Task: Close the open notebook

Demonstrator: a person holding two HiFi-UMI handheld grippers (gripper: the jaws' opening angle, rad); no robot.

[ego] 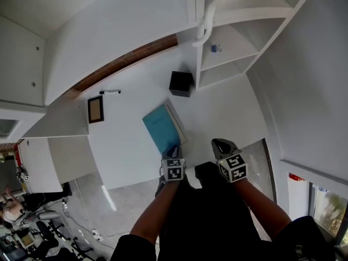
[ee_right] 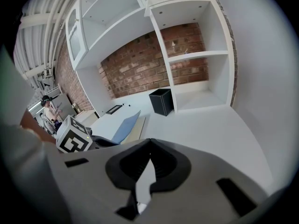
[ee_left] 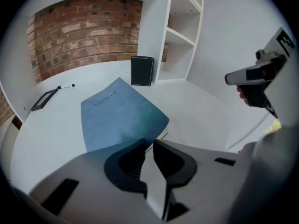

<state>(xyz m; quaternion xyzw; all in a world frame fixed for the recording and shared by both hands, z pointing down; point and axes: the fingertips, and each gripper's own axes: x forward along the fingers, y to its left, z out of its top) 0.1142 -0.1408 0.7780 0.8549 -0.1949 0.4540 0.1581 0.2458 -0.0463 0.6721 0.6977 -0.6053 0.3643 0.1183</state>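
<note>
Blue notebook [ego: 161, 128] on the white desk [ego: 223, 110], near the front edge, right at the left gripper [ego: 172, 151]. Long axis runs from the person outward, far end leaning a little to the person's left. Near short end points at the left gripper; far end points toward the black box [ego: 180, 83] by the shelf unit.

Cover not flat: it stands tilted over the cream pages, which show as a strip along the notebook's right long side. Hinge looks to be on the left long side. Small lettering sits on the cover near its far end.

Left gripper: jaws a narrow slit apart, white desk showing through, nothing seen between them. Cover's near edge meets the tip of its left jaw; whether it rests on that tip, hard to tell.

Right gripper [ego: 220, 144]: jaw tips pressed together, empty, held above the desk front to the right of the notebook, clear of it.

Further left on the desk: small framed picture [ego: 95, 109], pen [ego: 110, 92] beyond it.
</note>
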